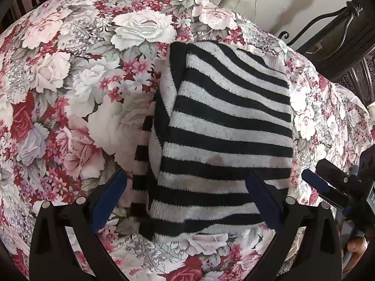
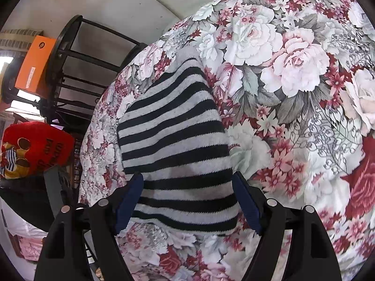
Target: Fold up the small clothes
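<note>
I have the striped knit garment (image 1: pixel 225 126) lying on the floral bedspread (image 1: pixel 70 75), already doubled over itself: along its left side a thicker folded edge stands proud, with a lower layer of stripes peeking out beneath it. My left tongs (image 1: pixel 187 187) hang just above the near end of the piece, spread wide, the blue pads framing the cloth but gripping nothing. My right tongs (image 2: pixel 187 189) are likewise wide apart and empty, straddling the near hem from the other side; whether the tips touch the knit I cannot tell. I judge I am between folds, with one fold laid and the next not yet begun. The next move, as I read it, calls for each pair to close on a near corner of the hem, catching every layer at once, then carry that edge away from me toward the far end so the stack halves neatly. The fabric is a soft, fuzzy rib knit in black and pale grey bands, thick enough to hold a crease loosely yet limp enough to sag and slide if I pinch only the top layer. The bedspread under it is smooth printed cotton, roses in red, pink and white, slightly rumpled, so it may drag along.
</note>
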The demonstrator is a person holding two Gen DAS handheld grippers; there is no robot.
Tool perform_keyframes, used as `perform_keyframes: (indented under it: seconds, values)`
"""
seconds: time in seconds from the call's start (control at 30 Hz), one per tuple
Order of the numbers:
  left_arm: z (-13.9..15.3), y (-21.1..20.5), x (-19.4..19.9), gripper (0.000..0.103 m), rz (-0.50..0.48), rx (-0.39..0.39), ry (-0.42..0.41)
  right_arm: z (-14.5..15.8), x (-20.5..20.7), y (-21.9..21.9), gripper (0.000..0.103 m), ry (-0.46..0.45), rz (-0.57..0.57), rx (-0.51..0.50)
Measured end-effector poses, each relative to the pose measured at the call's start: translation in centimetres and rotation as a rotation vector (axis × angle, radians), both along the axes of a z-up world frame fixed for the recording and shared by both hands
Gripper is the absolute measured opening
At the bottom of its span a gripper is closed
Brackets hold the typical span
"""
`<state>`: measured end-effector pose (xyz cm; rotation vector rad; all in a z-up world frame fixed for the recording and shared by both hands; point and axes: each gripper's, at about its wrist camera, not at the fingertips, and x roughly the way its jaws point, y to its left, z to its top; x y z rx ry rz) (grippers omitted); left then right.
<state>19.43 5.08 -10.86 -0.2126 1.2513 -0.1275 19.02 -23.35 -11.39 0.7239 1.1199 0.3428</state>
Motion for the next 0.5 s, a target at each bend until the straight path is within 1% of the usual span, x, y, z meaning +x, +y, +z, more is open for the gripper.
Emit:
perform_keyframes:
  seconds: [0.2,0.33,0.5]
  values:
    - [-1.3,-0.2,0.8,0.098,-0.017,-0.005,0.025,-1.2,1.0,0.5,0.079,-0.016,0.026,-0.034]
    - [-2.0,-0.4,1.2,0.098,-0.025,0.004,0.034,-2.2,1.5,0.5,0.079,0.002,0.023,-0.016]
    - [-2.6,-0.7,1.5,0.098,-0.033,0.015,0.041,-2.7,2.0,0.9,0.079,-0.004,0.029,-0.009]
